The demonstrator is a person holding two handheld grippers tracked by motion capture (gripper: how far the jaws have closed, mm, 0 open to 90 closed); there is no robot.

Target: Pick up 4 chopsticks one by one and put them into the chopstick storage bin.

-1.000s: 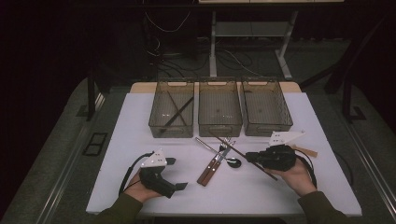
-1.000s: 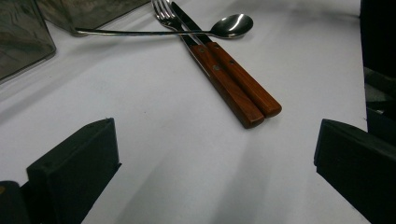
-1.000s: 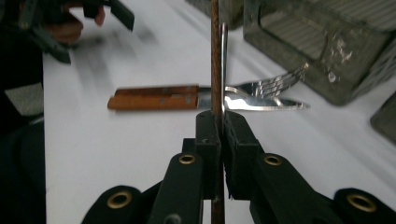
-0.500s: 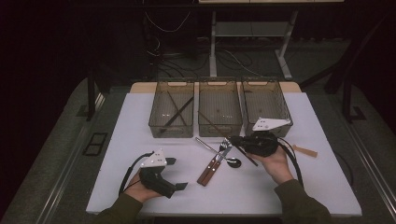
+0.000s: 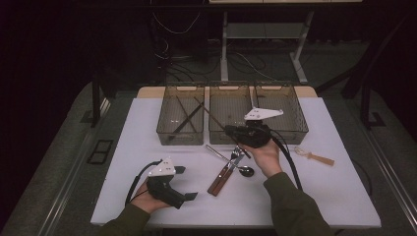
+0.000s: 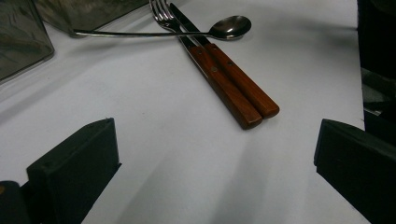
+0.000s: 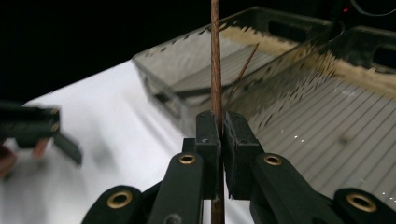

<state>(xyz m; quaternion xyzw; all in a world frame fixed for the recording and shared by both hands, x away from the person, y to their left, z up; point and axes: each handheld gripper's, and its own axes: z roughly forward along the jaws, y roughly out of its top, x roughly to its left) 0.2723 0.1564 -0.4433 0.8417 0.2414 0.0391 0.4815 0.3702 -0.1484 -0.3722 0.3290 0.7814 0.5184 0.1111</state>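
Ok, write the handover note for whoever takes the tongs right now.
Right tongs: shut on a brown chopstick, held over the trays, its tip above the left tray.
Left tongs: open, holding nothing, low over the table.
Done: chopsticks already lie in the left tray.
Left: drop this chopstick in; then the fork, spoon, wooden-handled knife and small wooden utensil remain on the table.

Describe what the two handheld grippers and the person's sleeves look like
Both are black. The left gripper and the right gripper each carry a pale grey three-cornered plate on top and trail a black cable. In the right gripper view the jaw links show brass-coloured rivets. The blocky pads are matte black. The sleeves are dark olive green.
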